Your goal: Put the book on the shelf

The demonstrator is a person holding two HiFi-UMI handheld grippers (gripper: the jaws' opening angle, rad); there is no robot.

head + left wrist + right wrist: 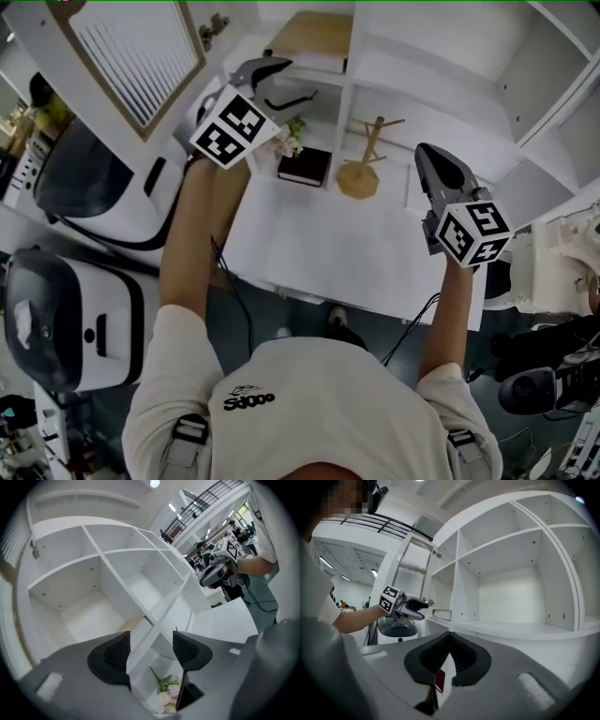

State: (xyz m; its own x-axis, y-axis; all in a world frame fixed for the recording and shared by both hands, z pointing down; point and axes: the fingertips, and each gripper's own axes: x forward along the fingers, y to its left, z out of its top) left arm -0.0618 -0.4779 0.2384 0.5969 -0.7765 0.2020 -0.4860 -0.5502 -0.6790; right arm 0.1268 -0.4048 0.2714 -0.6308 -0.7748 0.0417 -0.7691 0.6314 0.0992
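Observation:
A tan-covered book (314,37) lies flat in an upper compartment of the white shelf unit (349,89). Just in front of it my left gripper (286,82) stands open, with nothing between its fingers. In the left gripper view the jaws (151,651) frame a shelf divider and a corner of the tan book (137,623), with no pad touching either. My right gripper (427,155) hangs shut at the right, over the white surface and away from the shelf. Its pads (450,641) meet at the tips. From there the book (441,615) shows on its shelf beside the left gripper (412,605).
A dark book (305,166), a small bunch of pale flowers (289,141) and a wooden peg stand (361,173) sit at the back of the white surface (356,253). A framed panel (136,56) leans at the left. White and black machines (75,309) stand on the floor.

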